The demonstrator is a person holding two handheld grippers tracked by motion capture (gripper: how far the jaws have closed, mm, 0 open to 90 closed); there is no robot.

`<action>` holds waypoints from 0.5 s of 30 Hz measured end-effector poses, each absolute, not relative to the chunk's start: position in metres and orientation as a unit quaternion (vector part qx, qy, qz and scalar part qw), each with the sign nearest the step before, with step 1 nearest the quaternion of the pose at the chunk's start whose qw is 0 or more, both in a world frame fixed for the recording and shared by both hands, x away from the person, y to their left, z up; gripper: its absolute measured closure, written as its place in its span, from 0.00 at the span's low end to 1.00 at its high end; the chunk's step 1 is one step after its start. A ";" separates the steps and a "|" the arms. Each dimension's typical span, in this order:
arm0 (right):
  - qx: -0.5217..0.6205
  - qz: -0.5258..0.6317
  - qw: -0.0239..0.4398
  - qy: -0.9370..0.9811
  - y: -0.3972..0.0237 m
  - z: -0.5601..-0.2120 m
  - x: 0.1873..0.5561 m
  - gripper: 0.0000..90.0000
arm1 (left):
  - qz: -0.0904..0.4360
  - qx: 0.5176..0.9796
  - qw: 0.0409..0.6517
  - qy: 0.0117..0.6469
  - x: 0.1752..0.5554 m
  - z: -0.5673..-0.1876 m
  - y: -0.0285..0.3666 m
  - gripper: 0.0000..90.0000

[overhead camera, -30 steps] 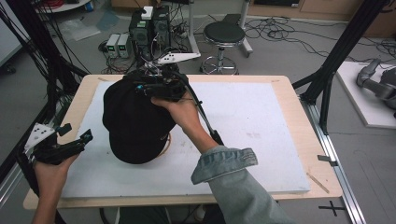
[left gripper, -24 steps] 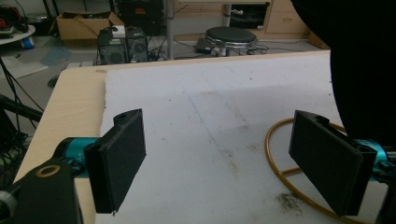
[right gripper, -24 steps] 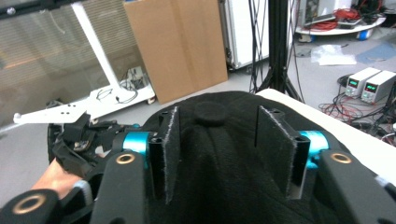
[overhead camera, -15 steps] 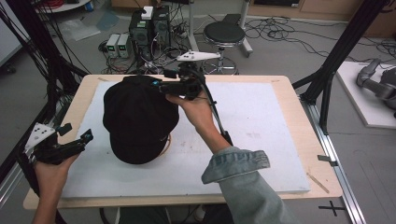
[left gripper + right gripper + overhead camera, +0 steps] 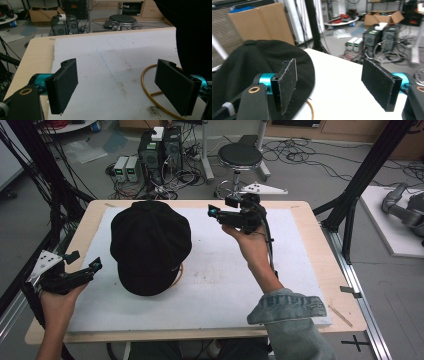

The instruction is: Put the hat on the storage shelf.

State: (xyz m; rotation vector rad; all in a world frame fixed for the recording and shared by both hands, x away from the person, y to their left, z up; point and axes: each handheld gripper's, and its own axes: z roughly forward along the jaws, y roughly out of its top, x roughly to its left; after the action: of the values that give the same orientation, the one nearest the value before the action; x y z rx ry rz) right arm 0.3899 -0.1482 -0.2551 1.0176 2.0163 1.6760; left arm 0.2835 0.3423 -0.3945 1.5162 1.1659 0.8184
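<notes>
Worktop [image 5: 310, 235], white mat, black cap, two hand-held grippers.
Left gripper [image 5: 80, 267]: near left edge, fingers [image 5: 62, 85] spread wide, empty. Black cap [image 5: 150, 245]: left-centre on mat, over an orange ring [image 5: 150, 92]. Right gripper [image 5: 216, 213]: raised beside cap, fingers gaping, empty.

High view sits above my side, looking forward and down over the whole table [image 5: 310, 227]. The cam on my left gripper [image 5: 117, 87] rides low near the table's left edge, facing across the white mat [image 5: 120, 52]. My right gripper [image 5: 329, 87] cam looks leftward from close up. Both gripper views catch the black cap [image 5: 249, 65], and so does the overhead.
</notes>
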 end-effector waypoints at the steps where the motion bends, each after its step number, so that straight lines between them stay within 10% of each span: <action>1: 0.357 0.588 0.164 0.707 -0.148 -0.255 0.390 0.31 | 0.339 0.629 0.505 0.484 0.284 -0.395 0.342 0.21; 15: 0.409 0.561 0.210 0.689 -0.209 -0.277 0.371 0.20 | 0.334 0.633 0.504 0.484 0.288 -0.398 0.338 0.21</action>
State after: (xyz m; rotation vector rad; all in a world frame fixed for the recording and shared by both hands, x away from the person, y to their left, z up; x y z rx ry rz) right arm 0.3715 -0.2095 -0.2768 1.1366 1.9156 1.5596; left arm 0.2879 0.3379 -0.3979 1.5275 1.1681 0.8073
